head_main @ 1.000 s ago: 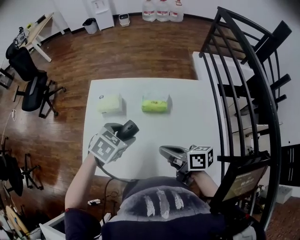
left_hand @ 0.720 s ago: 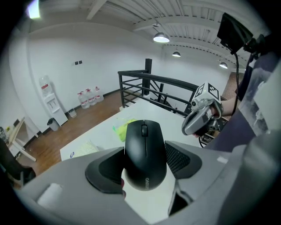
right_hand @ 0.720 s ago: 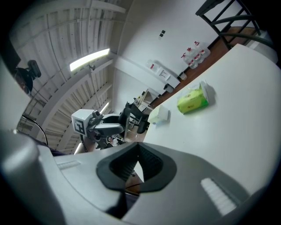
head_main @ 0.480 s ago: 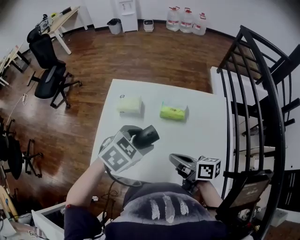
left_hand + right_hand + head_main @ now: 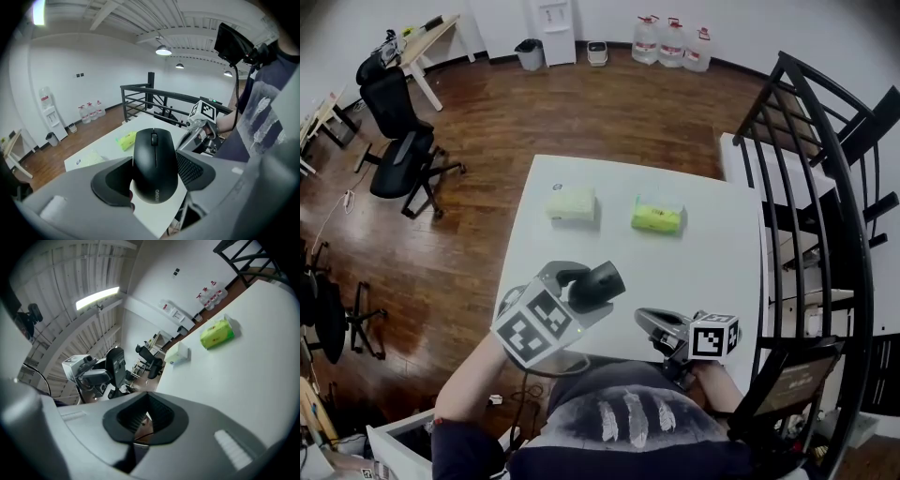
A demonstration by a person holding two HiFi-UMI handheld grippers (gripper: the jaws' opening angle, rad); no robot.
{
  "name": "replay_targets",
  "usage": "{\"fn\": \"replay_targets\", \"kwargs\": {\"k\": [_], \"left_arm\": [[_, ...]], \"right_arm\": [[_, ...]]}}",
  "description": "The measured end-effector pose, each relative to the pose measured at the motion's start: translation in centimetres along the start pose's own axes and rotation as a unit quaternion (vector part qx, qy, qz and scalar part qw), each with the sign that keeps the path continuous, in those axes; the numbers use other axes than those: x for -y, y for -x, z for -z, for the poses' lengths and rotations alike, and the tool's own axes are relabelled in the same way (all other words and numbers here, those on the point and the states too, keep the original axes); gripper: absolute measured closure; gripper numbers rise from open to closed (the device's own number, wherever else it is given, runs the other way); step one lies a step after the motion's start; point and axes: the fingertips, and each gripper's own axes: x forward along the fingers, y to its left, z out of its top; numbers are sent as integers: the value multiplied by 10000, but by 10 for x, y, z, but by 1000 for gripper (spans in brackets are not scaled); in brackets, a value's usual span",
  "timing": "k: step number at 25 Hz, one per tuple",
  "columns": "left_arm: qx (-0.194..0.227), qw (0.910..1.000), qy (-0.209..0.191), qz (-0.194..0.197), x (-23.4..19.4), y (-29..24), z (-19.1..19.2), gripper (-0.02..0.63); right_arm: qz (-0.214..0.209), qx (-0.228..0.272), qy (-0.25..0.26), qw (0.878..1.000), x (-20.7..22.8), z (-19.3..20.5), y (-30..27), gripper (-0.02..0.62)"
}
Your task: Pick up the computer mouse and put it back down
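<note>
Clamped in left gripper [image 5: 152, 180], jaws pressing both flanks: black computer mouse [image 5: 154, 154], raised clear above white table [image 5: 703, 267]. Alongside, at table's near edge, right gripper [image 5: 145, 420], jaws together, empty.

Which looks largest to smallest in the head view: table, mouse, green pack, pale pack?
Largest: table.
Then mouse, green pack and pale pack look about alike; the mouse is held nearer the camera.

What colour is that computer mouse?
The mouse is black; clearest in the left gripper view.
</note>
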Motion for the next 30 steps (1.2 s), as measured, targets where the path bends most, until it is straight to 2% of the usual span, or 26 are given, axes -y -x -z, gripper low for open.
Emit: {"fn": "replay_targets", "kwargs": {"k": [4, 8, 14, 17, 21, 25, 30], "left_arm": [[40, 9999, -93, 93, 13, 13, 19, 301], [24, 9998, -164, 120, 33, 19, 23, 301], [133, 9995, -261, -90, 68, 24, 9, 301], [276, 9992, -254, -127, 93, 22, -4, 301], [401, 9989, -172, -192, 123, 15, -10, 299], [323, 9991, -81, -262, 149, 8, -2, 299], [415, 9978, 315, -421, 154, 14, 7, 299]], "right_arm": [[26, -52, 9, 10000, -13, 25, -13, 591], [91, 107, -46, 9999, -21, 36, 1, 591], [45, 114, 223, 9997, -31, 51, 34, 591], [52, 131, 191, 9997, -30, 63, 62, 591], [12, 225, -27, 9997, -25, 82, 93, 591], [-56, 106, -91, 9999, -26, 103, 109, 591], [-159, -134, -119, 9997, -31, 119, 107, 591]]}}
